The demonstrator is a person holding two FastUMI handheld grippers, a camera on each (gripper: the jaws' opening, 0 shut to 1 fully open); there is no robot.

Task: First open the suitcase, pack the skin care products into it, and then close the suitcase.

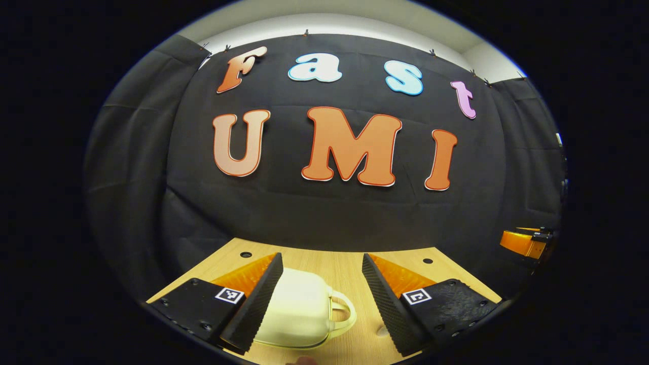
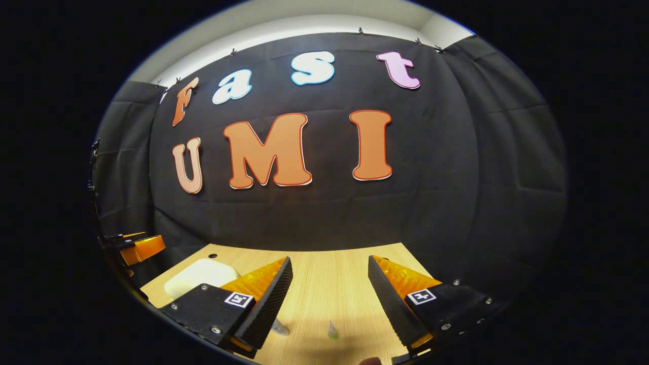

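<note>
Left gripper (image 1: 319, 299), fingers spread, holding nothing, hangs above closed cream suitcase (image 1: 299, 312) on the wooden table (image 1: 334, 263). Right gripper (image 2: 329, 299), likewise spread, idle; small tubes (image 2: 332, 330) lie near. Risk: fingers slipping off smooth shell, shoving suitcase farther away.

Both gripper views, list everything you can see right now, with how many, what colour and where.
Suitcase: one, cream white with a handle, closed, on the table between the left hand-held gripper's fingers; also at far left in the right gripper view.
Table: one, light wood, holes near the back edge.
Skin care products: two small items on the table, one clear, one greenish, too small to identify further.
Booth wall: one, black cloth, behind the table.
Left hand-held gripper: one, open.
Right hand-held gripper: one, open.
</note>
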